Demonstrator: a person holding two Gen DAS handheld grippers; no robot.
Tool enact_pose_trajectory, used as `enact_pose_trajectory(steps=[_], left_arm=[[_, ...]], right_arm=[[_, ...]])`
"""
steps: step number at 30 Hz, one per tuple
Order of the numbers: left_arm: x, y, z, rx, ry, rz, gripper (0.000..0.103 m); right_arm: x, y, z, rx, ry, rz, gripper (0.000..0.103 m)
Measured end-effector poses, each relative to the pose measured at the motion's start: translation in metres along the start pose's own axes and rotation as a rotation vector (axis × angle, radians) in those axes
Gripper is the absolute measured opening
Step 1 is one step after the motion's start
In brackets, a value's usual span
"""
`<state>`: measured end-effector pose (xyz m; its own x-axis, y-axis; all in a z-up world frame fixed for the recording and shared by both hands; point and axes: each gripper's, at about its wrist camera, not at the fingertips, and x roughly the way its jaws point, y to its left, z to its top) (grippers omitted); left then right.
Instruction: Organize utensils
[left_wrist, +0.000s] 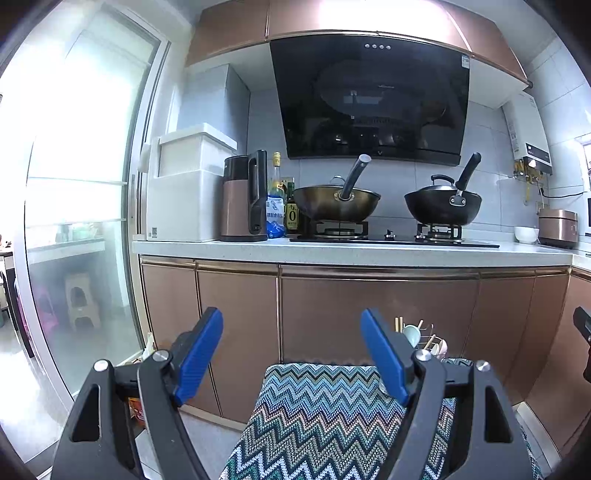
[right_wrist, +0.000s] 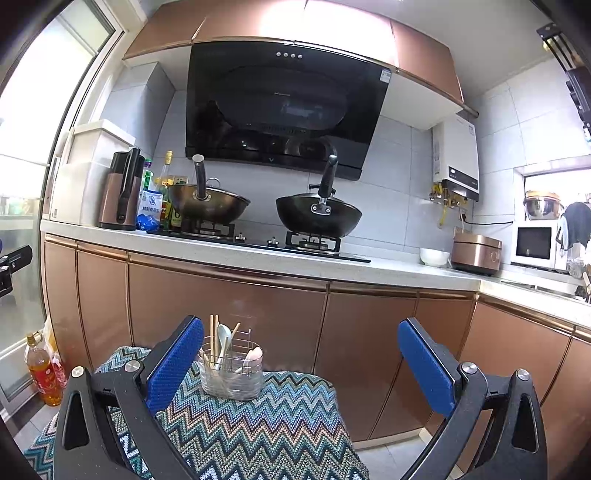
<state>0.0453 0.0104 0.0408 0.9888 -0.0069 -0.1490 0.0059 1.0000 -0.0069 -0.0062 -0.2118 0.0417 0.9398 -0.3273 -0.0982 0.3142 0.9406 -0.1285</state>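
Observation:
A clear utensil holder (right_wrist: 231, 373) with a wire rack stands at the far edge of a zigzag-patterned cloth (right_wrist: 258, 424). It holds wooden chopsticks (right_wrist: 213, 339) and white spoons (right_wrist: 223, 341). In the left wrist view the holder (left_wrist: 430, 341) peeks out behind my right finger, above the same cloth (left_wrist: 325, 417). My left gripper (left_wrist: 291, 354) is open and empty, above the cloth's near side. My right gripper (right_wrist: 301, 363) is open and empty, with the holder just right of its left finger.
Copper cabinet doors (right_wrist: 229, 306) stand close behind the cloth. The counter (left_wrist: 369, 249) carries two woks (left_wrist: 338, 201) on a stove, a kettle, bottles, a white bowl (right_wrist: 435, 256) and a rice cooker (right_wrist: 476, 253). An oil bottle (right_wrist: 42, 369) stands on the floor at left.

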Motion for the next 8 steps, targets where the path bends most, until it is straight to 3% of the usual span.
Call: enact_pose_trajectory(steps=[8], left_arm=[[0.0004, 0.0007, -0.0014, 0.000, 0.004, -0.004, 0.076]], right_arm=[[0.0005, 0.0013, 0.0011, -0.001, 0.000, 0.000, 0.103]])
